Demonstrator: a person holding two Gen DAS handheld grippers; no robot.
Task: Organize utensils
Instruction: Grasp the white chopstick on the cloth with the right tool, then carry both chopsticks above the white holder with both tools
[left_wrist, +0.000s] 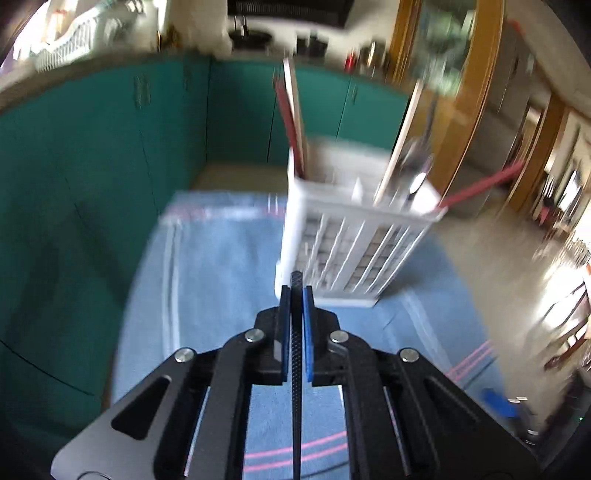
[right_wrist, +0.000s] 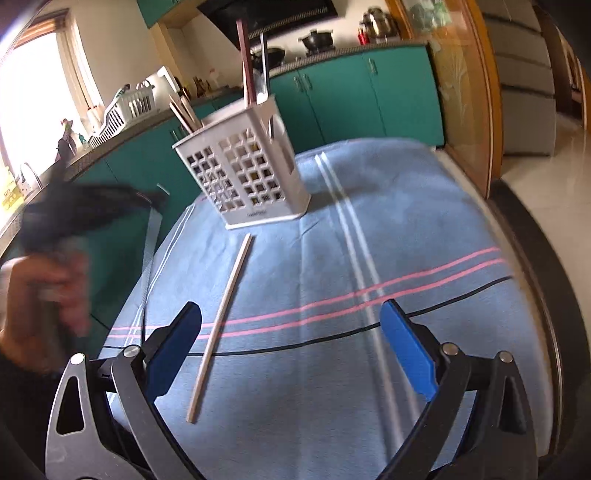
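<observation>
Chopstick (right_wrist: 221, 325) lies on the cloth (right_wrist: 369, 387), pointing toward the basket (right_wrist: 243, 173); your right gripper (right_wrist: 290, 349), jaws wide, is nearest, while your left gripper (left_wrist: 296, 295) pinches a dark knurled rod (left_wrist: 296, 369).

Matt blue cloth (right_wrist: 369, 229), white plastic lattice holder (right_wrist: 243, 177), pale wooden chopstick (right_wrist: 221, 317).

A white perforated utensil holder (right_wrist: 243, 173) stands upright toward the counter's far edge, holding red and pale chopsticks. One pale chopstick (right_wrist: 221, 323) lies flat before it, pointing toward the near edge. A black knurled utensil (left_wrist: 296, 354) is raised off the counter.
</observation>
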